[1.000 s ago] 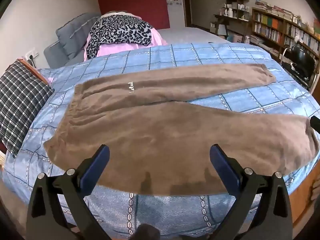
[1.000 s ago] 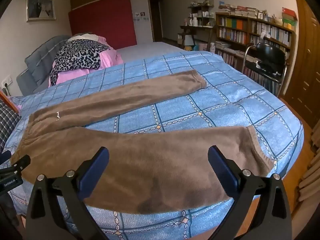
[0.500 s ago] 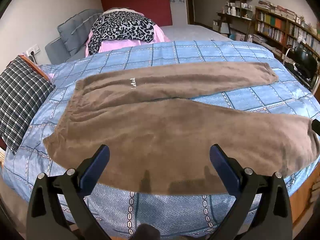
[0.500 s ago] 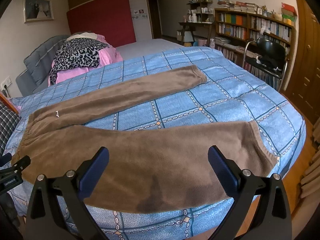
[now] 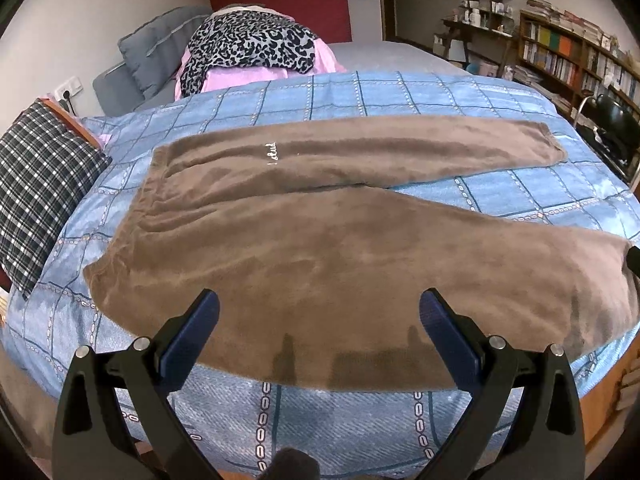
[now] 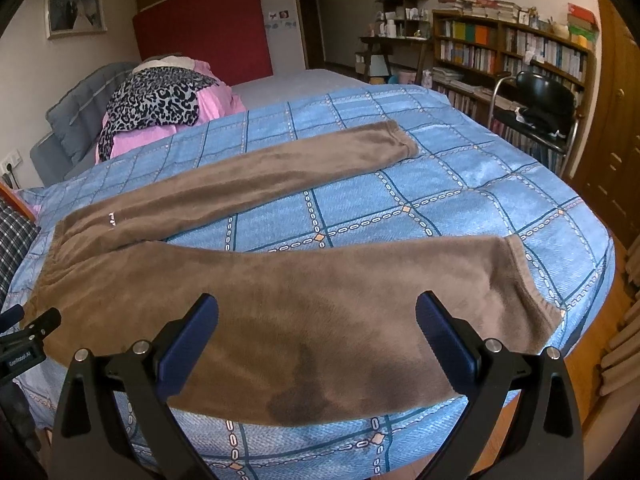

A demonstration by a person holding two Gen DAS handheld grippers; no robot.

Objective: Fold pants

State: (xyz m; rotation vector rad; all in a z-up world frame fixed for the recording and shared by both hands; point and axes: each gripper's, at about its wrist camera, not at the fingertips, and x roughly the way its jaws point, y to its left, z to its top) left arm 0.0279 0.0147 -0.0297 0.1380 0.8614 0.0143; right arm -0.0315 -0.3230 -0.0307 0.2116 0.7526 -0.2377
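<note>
Two grippers hung over the near edge of the bed, each with its jaws wide apart and nothing between them: the left gripper above the hip and upper thigh of the brown pants, the right gripper above the lower half of the near leg. The pants lay flat on the blue checked bedspread, waistband toward the plaid pillow, the legs splayed in a V so that the far leg ran well apart from the near leg at the cuffs. That splay looked like the main hazard: lifting the near leg over without matching the angle would likely leave the cuffs misaligned and the fold skewed. The fleece seemed thick and limp, so a shallow pinch might catch only the top layer, and the lower one could sag or bunch. The near leg's edge lay close to the side of the bed, where a dragged grip could pull the cloth off toward the floor. Uneven lifting by the two grippers might twist the leg.
</note>
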